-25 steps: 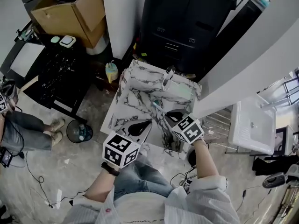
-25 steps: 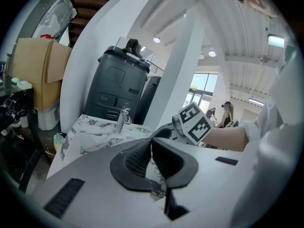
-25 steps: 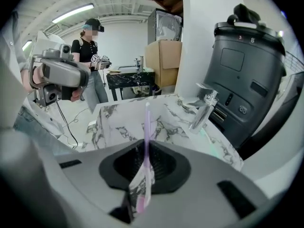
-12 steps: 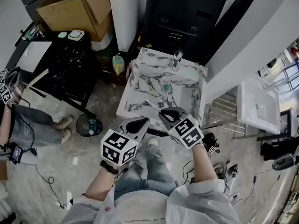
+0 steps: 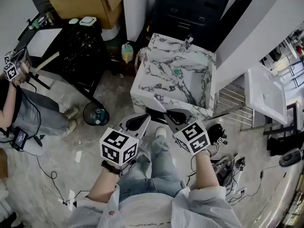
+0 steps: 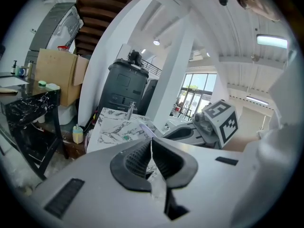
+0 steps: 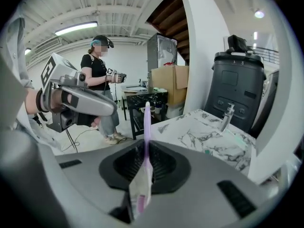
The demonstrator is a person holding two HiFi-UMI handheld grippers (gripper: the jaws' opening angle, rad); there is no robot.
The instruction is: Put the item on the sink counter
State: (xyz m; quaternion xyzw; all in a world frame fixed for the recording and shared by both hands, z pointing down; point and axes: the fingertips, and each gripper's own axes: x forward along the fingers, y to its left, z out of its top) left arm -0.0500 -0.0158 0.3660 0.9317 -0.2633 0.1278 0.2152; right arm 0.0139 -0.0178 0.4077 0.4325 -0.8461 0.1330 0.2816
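I am clamping my right gripper on the toothbrush, which is sitting edge-on between the pads in its clear wrapper, its purple end poking out past the tips. My left gripper, just beside the right one, is pressing its jaws together with nothing between them that I can make out. Ahead of both sets of jaws and well apart from them, the marble sink counter is lying with its faucet rising at the far edge. Farther off, left of my right jaws, a person is standing beside a black table.
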